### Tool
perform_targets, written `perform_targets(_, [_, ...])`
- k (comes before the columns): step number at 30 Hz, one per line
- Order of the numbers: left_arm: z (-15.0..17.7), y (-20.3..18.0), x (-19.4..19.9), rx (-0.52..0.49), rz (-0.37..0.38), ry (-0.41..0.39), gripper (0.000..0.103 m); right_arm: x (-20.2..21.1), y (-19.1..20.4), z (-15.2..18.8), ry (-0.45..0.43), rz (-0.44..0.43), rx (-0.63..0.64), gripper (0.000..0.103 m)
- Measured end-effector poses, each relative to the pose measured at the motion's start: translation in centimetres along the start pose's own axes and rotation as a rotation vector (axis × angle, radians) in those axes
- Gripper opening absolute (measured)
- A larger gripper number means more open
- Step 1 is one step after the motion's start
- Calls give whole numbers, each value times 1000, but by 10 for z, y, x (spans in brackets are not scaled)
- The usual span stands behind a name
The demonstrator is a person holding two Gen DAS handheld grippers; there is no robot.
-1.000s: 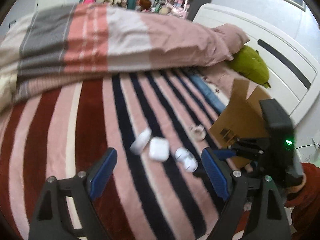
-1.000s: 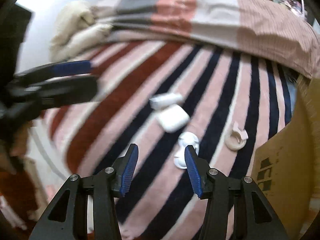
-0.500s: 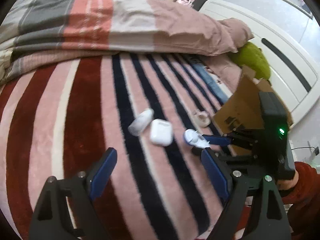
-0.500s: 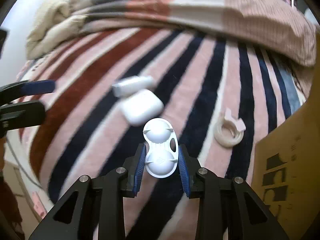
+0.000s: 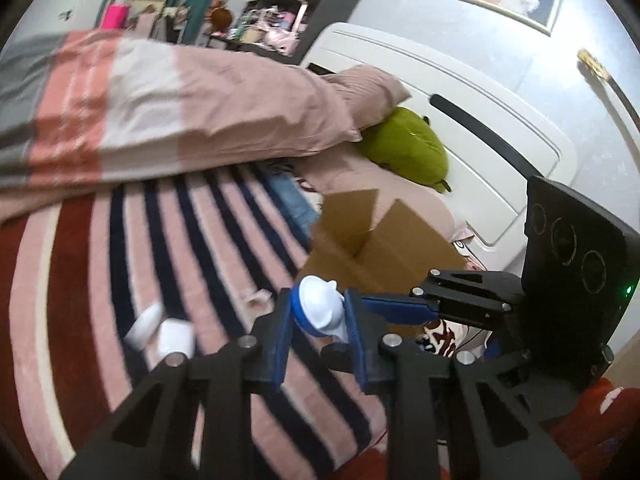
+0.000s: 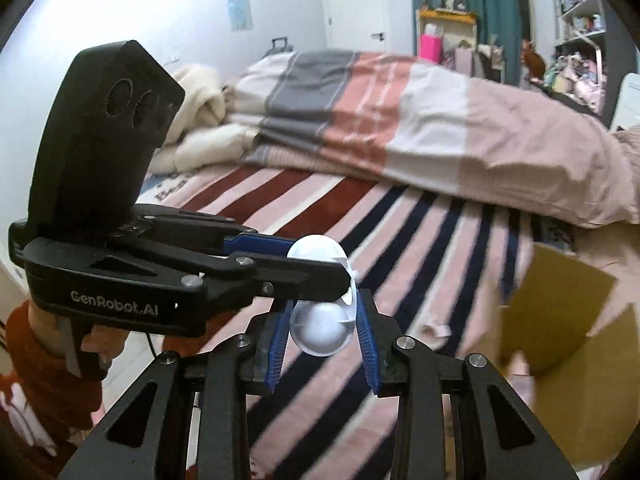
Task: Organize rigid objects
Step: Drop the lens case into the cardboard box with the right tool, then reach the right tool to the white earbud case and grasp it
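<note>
A white two-domed plastic case (image 5: pixel 320 310) is held in the air above the striped blanket, and both grippers are shut on it. My left gripper (image 5: pixel 320 336) clamps one dome. My right gripper (image 6: pixel 322 330) clamps the other dome (image 6: pixel 322 330), with the left gripper's fingers (image 6: pixel 280 270) crossing from the left. A white earbud case (image 5: pixel 176 336) and a white oblong object (image 5: pixel 142 326) lie on the blanket to the left. A beige ring piece (image 5: pixel 256 296) lies beyond them. An open cardboard box (image 5: pixel 380 248) stands to the right.
A folded striped duvet (image 5: pixel 160 112) lies across the far side of the bed. A green plush toy (image 5: pixel 408 148) rests by the white headboard (image 5: pixel 480 120). The cardboard box also shows at the right in the right wrist view (image 6: pixel 568 320).
My right gripper lifted the two-domed case off the blanket. My left gripper moved in and shut on its other dome. Both cameras now look higher over the bed.
</note>
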State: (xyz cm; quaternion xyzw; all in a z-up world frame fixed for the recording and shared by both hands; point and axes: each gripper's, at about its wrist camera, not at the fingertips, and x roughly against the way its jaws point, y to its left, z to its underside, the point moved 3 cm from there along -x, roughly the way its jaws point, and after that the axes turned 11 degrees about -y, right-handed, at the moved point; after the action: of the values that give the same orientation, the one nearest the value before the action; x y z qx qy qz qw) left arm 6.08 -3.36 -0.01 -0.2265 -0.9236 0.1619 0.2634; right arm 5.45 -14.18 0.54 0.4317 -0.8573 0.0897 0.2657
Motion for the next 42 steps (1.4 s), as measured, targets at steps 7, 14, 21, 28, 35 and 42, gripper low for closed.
perform_targets(7, [-21,-63,-75,-73,53,86,23,41,-76,4,6,107,-79,28])
perform_targets(14, [-24,-101,-162,-147,24,235,24,55,-142,16,143,239,-78,27])
perform_targets(21, [-22,-101,-189,-126,28,294,24,52,-163,22,212,293,-50,27])
perform_targets(28, [-32,-93,-157,-147,-18,227,62,51,-160,24,219,303,-75,32])
perform_targets(35, [-48,-46,-79,-135,-132,116,74,37,-102,-5,151,194,-23,36])
perform_targets(42, [-31,27,-7,-110,-280,49,79,-19,-22,-22,131,4,35,56])
